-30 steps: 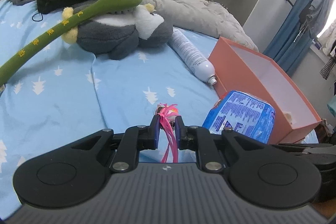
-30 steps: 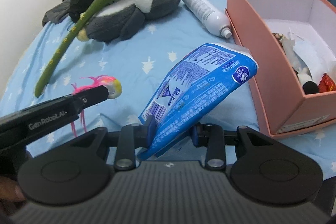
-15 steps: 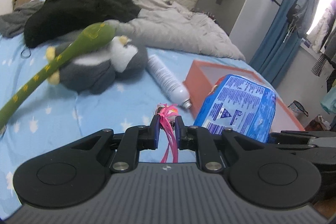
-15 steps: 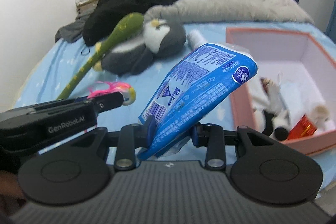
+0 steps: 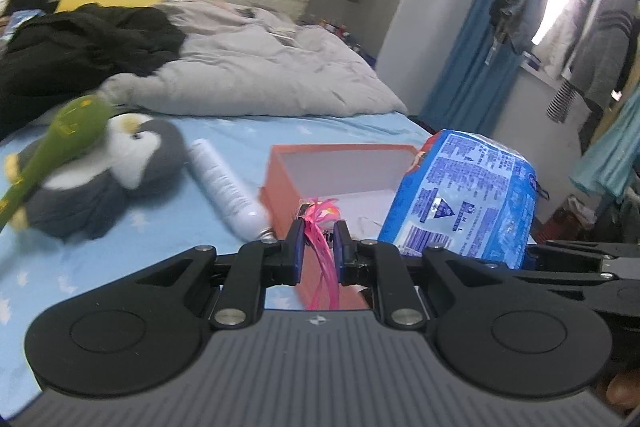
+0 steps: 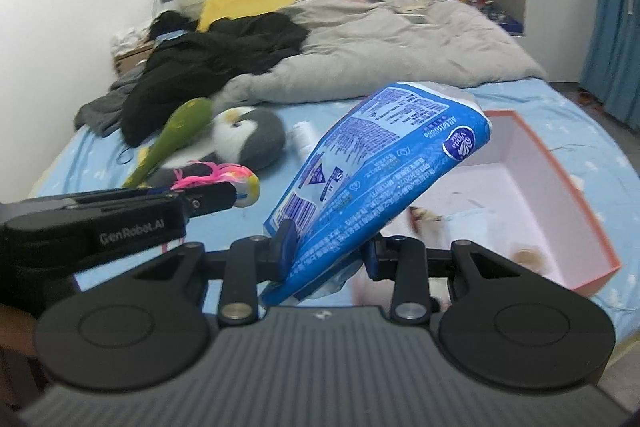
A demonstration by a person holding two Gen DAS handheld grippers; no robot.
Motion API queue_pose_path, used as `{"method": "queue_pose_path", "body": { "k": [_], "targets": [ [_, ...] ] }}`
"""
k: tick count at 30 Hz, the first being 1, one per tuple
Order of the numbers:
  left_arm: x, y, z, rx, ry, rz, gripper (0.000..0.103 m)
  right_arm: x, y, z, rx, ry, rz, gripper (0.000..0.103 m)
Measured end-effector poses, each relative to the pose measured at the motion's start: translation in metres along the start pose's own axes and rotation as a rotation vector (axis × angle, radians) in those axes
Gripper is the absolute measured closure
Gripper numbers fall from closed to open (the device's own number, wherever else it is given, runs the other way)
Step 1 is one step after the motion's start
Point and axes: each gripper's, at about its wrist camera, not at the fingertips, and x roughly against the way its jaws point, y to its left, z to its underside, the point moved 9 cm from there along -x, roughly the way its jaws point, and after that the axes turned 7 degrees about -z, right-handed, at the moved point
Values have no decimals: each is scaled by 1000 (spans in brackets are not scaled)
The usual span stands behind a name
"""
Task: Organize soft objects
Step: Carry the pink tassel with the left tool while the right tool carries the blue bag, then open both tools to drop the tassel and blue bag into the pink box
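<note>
Tilting downward, left gripper pinches pink tassel toy, right gripper clamps blue pack

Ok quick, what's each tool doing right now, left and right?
Left tool: shut on the pink tasselled toy.
Right tool: shut on the blue tissue pack.
</note>
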Motion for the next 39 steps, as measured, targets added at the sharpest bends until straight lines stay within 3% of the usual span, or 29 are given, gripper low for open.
{"method": "queue_pose_path", "body": {
  "k": [10, 18, 23, 27, 34, 36, 38, 39],
  "targets": [
    [-93, -52, -25, -147, 60, 38, 85, -33, -85, -11, -39, 30, 110, 65],
    [-177, -80, -34, -128, 194, 103, 85, -84, -132, -27, -56, 113, 117, 64],
    [-220, -82, -25, -116, 301, 88, 85, -111, -154, -30, -126, 161, 101, 64],
    [-237, -77, -15, -91, 354, 69, 85, -133, -169, -24, -153, 205, 124, 64],
    [-239, -76, -8, -102, 373, 67, 83, -143, -189, -12, -221, 235, 156, 60],
    [-237, -74, -9, -93, 372, 66, 77, -144, -195, -8, -230, 248, 172, 47],
    [-233, -72, -11, -90, 363, 61, 64, -143, -197, -7, -229, 253, 185, 42],
    [-231, -72, -13, -91, 355, 66, 63, -140, -197, -7, -224, 254, 192, 42]
  ]
}}
